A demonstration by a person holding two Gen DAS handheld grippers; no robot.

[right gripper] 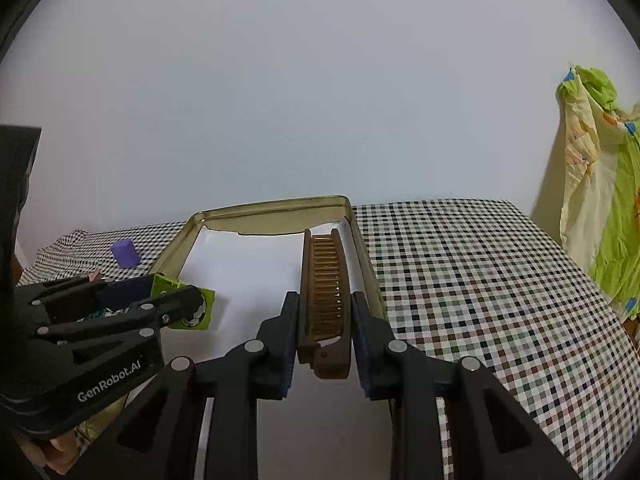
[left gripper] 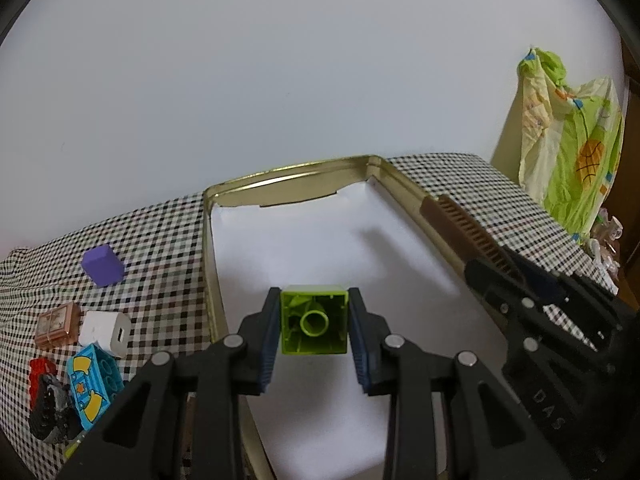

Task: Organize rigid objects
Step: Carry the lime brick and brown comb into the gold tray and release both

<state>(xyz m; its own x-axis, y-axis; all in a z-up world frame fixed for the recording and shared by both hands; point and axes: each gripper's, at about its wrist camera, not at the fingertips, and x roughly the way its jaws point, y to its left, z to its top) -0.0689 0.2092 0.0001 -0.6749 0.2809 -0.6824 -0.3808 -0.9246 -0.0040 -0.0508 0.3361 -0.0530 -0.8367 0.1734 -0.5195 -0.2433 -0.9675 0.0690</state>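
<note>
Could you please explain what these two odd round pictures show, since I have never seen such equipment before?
There is no robot here: a person holds a two-fingered claw in each hand, and each claw carries a wide-angle camera looking forward along its fingers, hence the round, bent look.

The left wrist view shows the left claw shut on a lime green toy brick, held over a shallow gold tin tray lined with white paper. The right wrist view shows the right claw shut on a brown folding comb, near the tray's right wall. Each claw also appears at the edge of the other's picture.

Everything sits on a checked tablecloth. Left of the tray lie a purple block, a white charger plug, a small pinkish box, a blue patterned brick and a red and black toy.
</note>
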